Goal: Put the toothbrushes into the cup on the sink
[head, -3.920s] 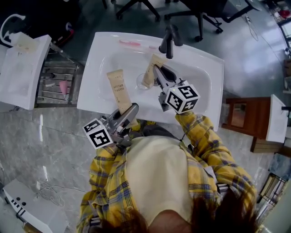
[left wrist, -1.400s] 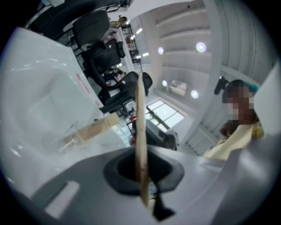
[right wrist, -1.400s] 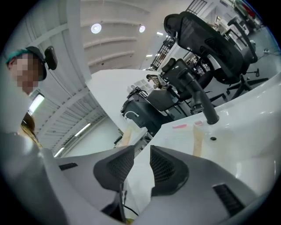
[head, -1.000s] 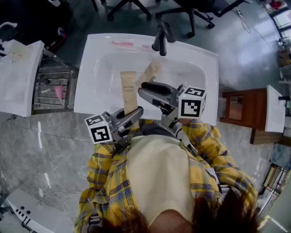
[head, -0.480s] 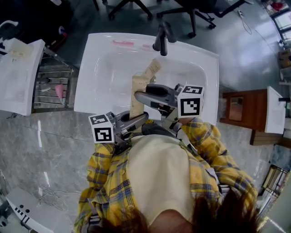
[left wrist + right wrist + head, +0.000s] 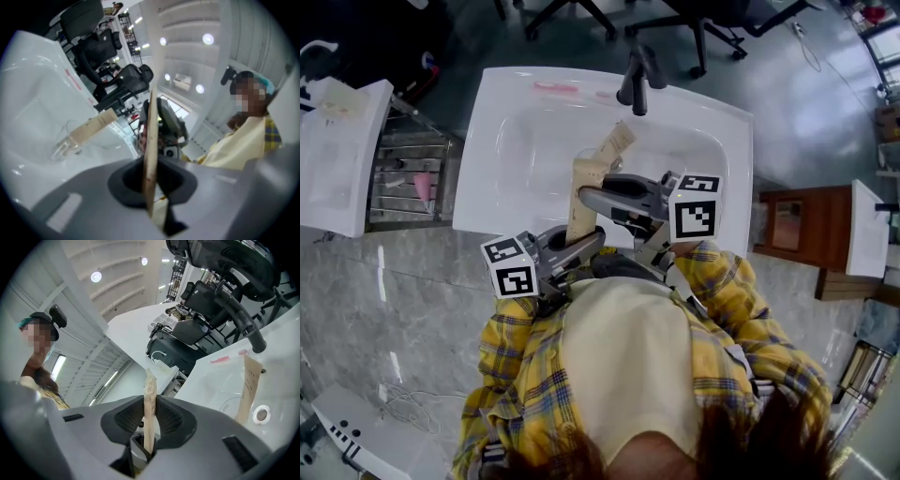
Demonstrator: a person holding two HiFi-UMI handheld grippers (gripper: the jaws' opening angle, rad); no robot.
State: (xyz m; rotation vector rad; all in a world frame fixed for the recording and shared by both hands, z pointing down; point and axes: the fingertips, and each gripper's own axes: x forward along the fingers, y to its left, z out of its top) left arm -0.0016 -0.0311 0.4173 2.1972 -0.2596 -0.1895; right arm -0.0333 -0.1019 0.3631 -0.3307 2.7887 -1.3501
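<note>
A tan paper toothbrush packet (image 6: pixel 582 208) stands edge-on between both grippers above the sink's front rim. My left gripper (image 6: pixel 592 241) is shut on its lower end, and in the left gripper view the packet (image 6: pixel 151 140) rises out of the left gripper (image 6: pixel 151 180). My right gripper (image 6: pixel 586 196) reaches in from the right; its jaws have just been closing and now pinch the packet (image 6: pixel 149 401) near its top. A second tan packet (image 6: pixel 615 143) leans in the clear cup (image 6: pixel 233 407) in the basin.
The white sink (image 6: pixel 487 141) has a black faucet (image 6: pixel 635 77) at the back and a pink toothbrush (image 6: pixel 553 88) on its back rim. The drain (image 6: pixel 261 414) lies beside the cup. A metal rack (image 6: pixel 412 173) stands to the left, a wooden stool (image 6: pixel 797 234) to the right.
The left gripper has swung the packet from lying flat to the left up to standing on edge. The right gripper's jaws have come around its upper end and narrowed onto it.
</note>
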